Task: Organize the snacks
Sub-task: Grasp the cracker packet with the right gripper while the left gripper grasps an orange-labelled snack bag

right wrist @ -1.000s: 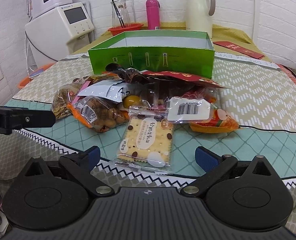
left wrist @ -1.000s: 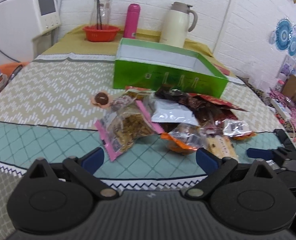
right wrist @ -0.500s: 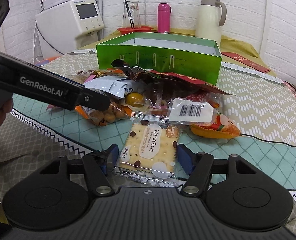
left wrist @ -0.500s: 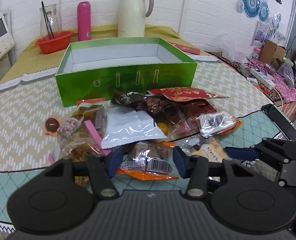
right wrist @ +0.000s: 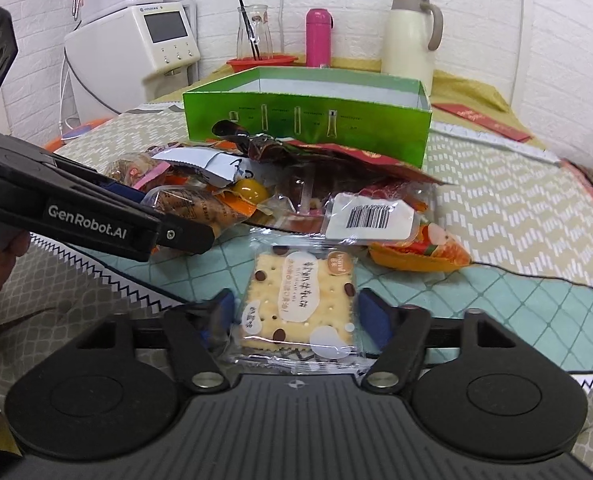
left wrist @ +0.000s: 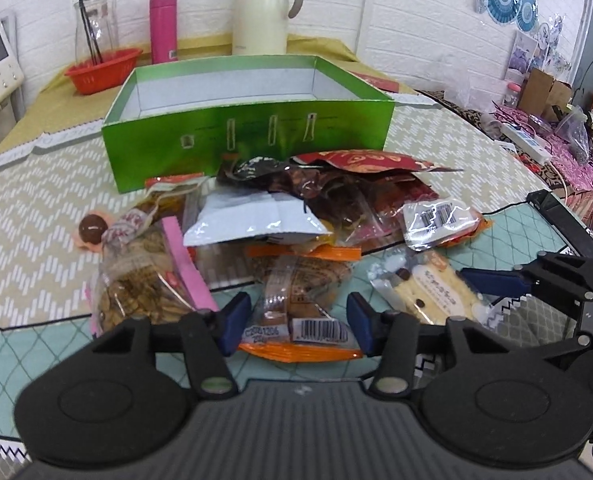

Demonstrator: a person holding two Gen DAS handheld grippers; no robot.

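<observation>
Black hand-held gripper (right wrist: 292, 316), blue pads (right wrist: 370, 314), GenRobot.AI lettering

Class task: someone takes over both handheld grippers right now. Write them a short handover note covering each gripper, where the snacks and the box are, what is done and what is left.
Left gripper: jaws either side of the orange-edged snack packet; firm grip not clear.
Right gripper: jaws closing around the cracker packet, pads not yet pressing.
Snacks: all piled on the tablecloth in front of the green box, including the chocolate ball at the pile's left.
Done: nothing visible in the box.
Left: lift both packets into the box, then the remaining pile.
</observation>
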